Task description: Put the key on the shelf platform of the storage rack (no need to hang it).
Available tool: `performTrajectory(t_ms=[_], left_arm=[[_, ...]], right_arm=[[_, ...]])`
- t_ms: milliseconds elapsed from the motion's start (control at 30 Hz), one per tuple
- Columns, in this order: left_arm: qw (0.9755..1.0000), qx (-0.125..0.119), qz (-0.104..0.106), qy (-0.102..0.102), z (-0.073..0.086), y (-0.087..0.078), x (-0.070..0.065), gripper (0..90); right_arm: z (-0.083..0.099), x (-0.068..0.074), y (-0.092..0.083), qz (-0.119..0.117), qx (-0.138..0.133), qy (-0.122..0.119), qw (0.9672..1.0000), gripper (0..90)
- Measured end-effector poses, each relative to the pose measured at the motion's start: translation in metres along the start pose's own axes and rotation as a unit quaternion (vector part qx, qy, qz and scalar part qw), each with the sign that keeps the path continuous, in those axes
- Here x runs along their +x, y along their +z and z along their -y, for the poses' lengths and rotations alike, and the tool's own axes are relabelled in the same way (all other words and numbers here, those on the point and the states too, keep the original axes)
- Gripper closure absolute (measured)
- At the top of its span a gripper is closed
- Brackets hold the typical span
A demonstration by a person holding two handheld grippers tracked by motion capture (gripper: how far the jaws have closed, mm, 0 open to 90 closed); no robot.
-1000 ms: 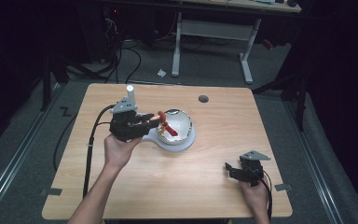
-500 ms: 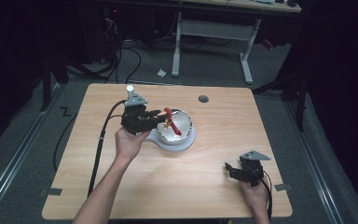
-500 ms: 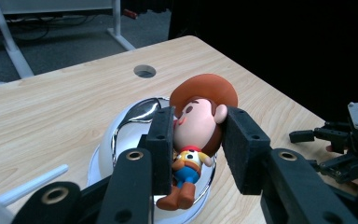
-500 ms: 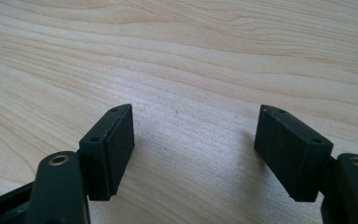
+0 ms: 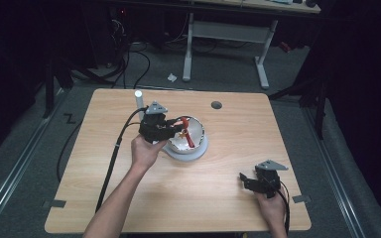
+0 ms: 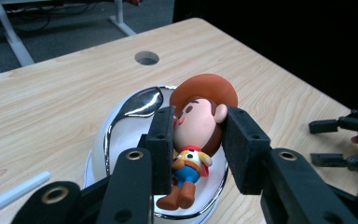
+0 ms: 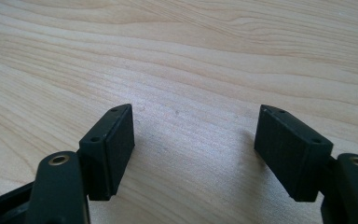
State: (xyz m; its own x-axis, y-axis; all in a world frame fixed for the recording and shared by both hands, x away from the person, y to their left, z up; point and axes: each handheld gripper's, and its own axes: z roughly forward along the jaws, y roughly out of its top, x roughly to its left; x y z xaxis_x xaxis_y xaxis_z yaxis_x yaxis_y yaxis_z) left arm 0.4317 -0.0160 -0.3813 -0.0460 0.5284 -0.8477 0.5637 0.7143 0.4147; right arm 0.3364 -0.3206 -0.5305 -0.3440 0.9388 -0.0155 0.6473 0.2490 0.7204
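Nearest the person, the right hand-held gripper [image 5: 250,181] is resting low over the front right of the wooden bench [image 5: 228,208], its jaws standing wide apart with nothing between them; the right gripper view is showing bare wood grain between the two black pads [image 7: 114,140].

Farther in, near the middle of the bench, the left hand-held gripper [image 5: 176,131] is holding a small cowboy figurine [image 6: 198,126], its pads clamped on either side of the figure's head. The figurine is hanging over a white dish [image 5: 198,148], feet pointing down toward the bowl.

Risk, as a judgement: the head is round and smooth, so the toy could swivel or slip out between the pads. If released from too high, it could bounce off the rim and roll onto the bench.

The left gripper view is showing the shiny chrome rim [image 6: 135,105] of the dish and the toy's face and hat; the high view is giving only a red sliver of the toy. Beyond the dish, a white cylinder [image 5: 139,98] is standing upright, and a round cable hole [image 5: 216,105] is sitting near the far edge.
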Motion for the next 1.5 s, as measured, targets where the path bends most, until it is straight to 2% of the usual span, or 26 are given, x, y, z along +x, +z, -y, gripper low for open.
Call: performTrajectory(t_ms=[267,300,333,367,567,600,767,833,867,967,1100,1167,1367,1467,1500], left_arm=[[1.0000,0.004,-0.005,0.003,0.008,0.010,0.004,65.4],[0.9787,-0.005,0.066,0.194,-0.004,0.018,0.027,65.4],[0.9977,0.010,0.017,0.065,0.007,0.014,0.014,65.4],[1.0000,0.003,-0.009,0.001,0.011,0.015,0.008,65.4],[0.9998,0.002,-0.020,0.000,0.015,0.024,0.020,65.4],[0.9997,0.001,-0.024,-0.005,0.016,0.025,0.020,65.4],[0.9996,0.001,-0.027,-0.001,0.020,0.032,0.024,65.4],[0.9996,0.000,-0.027,0.012,0.023,0.035,0.027,65.4],[0.9995,-0.001,-0.031,0.006,0.024,0.036,0.027,65.3],[0.9993,-0.005,-0.036,0.013,0.025,0.043,0.032,65.4],[0.9991,-0.004,-0.042,0.007,0.027,0.048,0.034,65.5],[0.9988,-0.006,-0.046,0.015,0.031,0.051,0.036,65.5],[0.9981,-0.011,-0.057,0.022,0.037,0.058,0.039,65.4],[0.9975,-0.012,-0.059,0.037,0.041,0.061,0.041,65.4],[0.9973,-0.013,-0.064,0.034,0.042,0.062,0.041,65.4]], right_arm=[[0.000,0.000,0.000,0.000,0.000,0.000,1.0000,28.9],[0.000,0.000,0.000,0.000,0.000,0.000,1.0000,28.9],[0.000,0.000,0.000,0.000,0.000,0.000,1.0000,28.9],[0.000,0.000,0.000,0.000,0.000,-0.001,1.0000,28.9],[0.000,0.000,0.000,0.000,0.000,-0.001,1.0000,28.9],[0.000,0.000,0.000,0.000,0.000,0.000,1.0000,28.8],[0.000,0.000,0.000,0.000,0.000,0.000,1.0000,28.9],[0.000,0.000,0.000,0.000,0.000,0.000,1.0000,28.9],[0.000,0.000,0.000,0.000,0.000,-0.001,1.0000,28.9],[0.000,0.000,0.000,0.000,0.000,0.000,1.0000,28.9],[0.000,0.000,0.000,0.000,0.000,-0.001,1.0000,28.9],[0.000,0.000,0.000,0.000,0.000,0.000,1.0000,28.8],[0.000,0.000,0.000,0.000,0.000,0.000,1.0000,28.9],[0.000,0.000,0.000,0.000,0.000,-0.001,1.0000,28.9],[0.000,0.000,0.000,0.000,0.000,0.000,1.0000,28.9]])
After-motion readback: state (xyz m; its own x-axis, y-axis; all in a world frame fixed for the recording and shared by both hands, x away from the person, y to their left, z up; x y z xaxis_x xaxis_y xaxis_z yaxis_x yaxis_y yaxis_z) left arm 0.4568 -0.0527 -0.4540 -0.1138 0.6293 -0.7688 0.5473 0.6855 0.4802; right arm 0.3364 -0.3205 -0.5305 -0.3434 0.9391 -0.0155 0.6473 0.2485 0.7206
